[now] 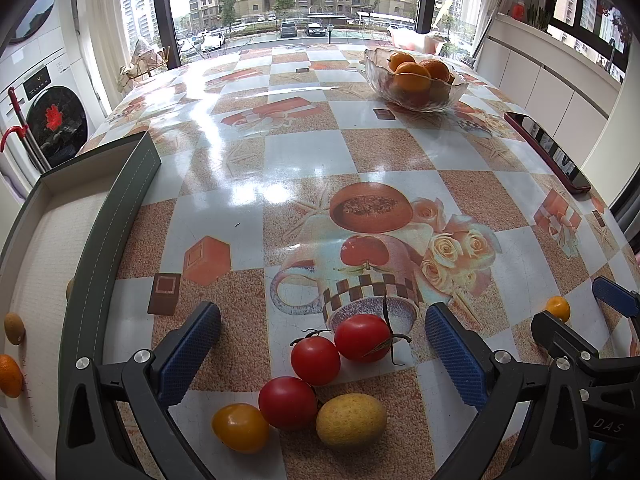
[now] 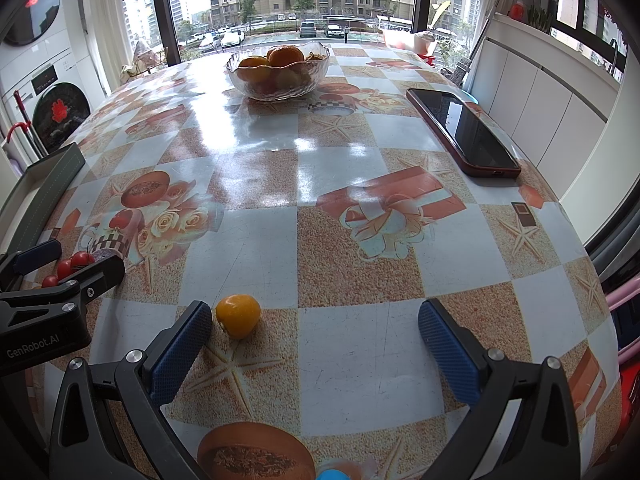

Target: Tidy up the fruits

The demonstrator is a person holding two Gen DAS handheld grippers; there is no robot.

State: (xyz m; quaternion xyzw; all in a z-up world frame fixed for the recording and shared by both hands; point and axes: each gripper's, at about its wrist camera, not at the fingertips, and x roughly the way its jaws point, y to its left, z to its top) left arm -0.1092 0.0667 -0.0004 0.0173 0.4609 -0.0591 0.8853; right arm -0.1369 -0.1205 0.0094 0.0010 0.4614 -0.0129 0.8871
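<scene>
We take the step in hand to be the pick-up: the left gripper [image 1: 322, 342] hangs with its jaws spread wide and empty over a cluster of fruit on the table [image 1: 304, 160]. The right gripper [image 2: 314, 338] is likewise spread and empty.

Count, taking the green tray [image 1: 120, 216] as landmark:
- Just right of the tray: three red tomatoes [image 1: 315, 360], one yellow tomato [image 1: 240, 427], one lemon [image 1: 351, 421].
- Farther right of the tray, near the right gripper: one small orange fruit [image 2: 238, 315].
- Inside the tray: three fruits show at least in part, among them a brownish one [image 1: 14, 328] and an orange one [image 1: 10, 375].
- Well beyond the tray: one glass bowl [image 1: 416, 80] of oranges.

We judge the next move calls for lowering around one fruit, closing gently, and carrying it left into the tray.
</scene>
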